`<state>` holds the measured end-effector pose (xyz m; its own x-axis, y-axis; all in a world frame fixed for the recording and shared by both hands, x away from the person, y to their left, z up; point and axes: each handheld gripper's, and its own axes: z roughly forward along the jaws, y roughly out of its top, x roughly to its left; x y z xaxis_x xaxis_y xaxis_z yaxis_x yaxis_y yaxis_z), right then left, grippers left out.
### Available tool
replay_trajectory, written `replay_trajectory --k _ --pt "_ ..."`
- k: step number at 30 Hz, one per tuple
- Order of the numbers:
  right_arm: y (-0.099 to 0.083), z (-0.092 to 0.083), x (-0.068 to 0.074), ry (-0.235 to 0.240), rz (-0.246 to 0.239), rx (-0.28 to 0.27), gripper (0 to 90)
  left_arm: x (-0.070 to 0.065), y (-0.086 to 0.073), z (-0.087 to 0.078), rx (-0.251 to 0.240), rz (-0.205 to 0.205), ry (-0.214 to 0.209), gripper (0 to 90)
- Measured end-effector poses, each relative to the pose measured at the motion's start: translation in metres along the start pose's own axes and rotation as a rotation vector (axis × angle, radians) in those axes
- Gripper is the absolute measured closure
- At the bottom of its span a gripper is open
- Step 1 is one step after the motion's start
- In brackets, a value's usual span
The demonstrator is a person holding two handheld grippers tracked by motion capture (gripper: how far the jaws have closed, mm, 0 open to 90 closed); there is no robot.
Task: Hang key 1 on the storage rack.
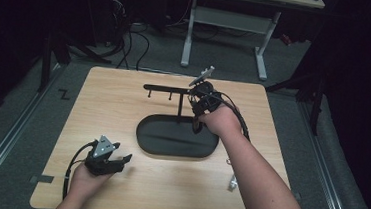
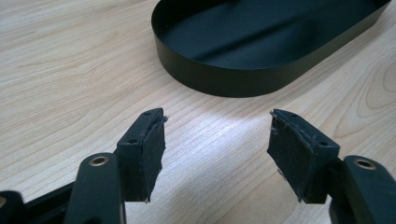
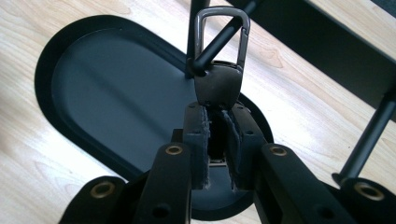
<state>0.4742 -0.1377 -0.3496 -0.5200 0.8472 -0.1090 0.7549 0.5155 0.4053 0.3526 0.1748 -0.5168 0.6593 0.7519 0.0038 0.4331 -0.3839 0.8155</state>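
Carabiner (image 3: pixel 219 56) clamped in right gripper (image 3: pixel 217 114) jaws, apparently hooked on rack peg (image 3: pixel 219 44) at tray's (image 3: pixel 70 116) 1 o'clock; left gripper (image 2: pixel 217 140) jaws apart over bench (image 2: pixel 70 70).

Rack (image 1: pixel 174 90) on tray (image 1: pixel 160 142), mid-table (image 1: pixel 103 98)

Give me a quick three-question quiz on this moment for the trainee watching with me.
1. True or false: the right gripper is shut on the metal clip.
2. The clip's loop sits around what? A) a peg of the black rack B) the rim of the oval tray C) the left gripper
3. In a few words: how do the left gripper's jaws stand, and what is between them?

Key
1. True; its pads pinch the clip's lower end.
2. A
3. Open, with nothing between them, over the wooden table beside the tray.
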Motion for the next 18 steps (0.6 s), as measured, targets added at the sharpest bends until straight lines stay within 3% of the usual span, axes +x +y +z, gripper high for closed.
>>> replay_trajectory --k 15,16,18 --pt "0.005 0.009 0.000 -0.019 0.006 -0.001 78.9 -0.001 -0.001 0.001 0.000 0.004 -0.005 36.6" --pt "0.004 0.010 0.001 -0.006 0.002 0.010 73.2 -0.001 0.000 0.001 -0.001 0.004 -0.005 36.6" --pt "0.004 0.008 0.002 -0.004 0.013 0.005 70.1 -0.001 0.000 0.001 -0.003 0.004 -0.006 36.6"
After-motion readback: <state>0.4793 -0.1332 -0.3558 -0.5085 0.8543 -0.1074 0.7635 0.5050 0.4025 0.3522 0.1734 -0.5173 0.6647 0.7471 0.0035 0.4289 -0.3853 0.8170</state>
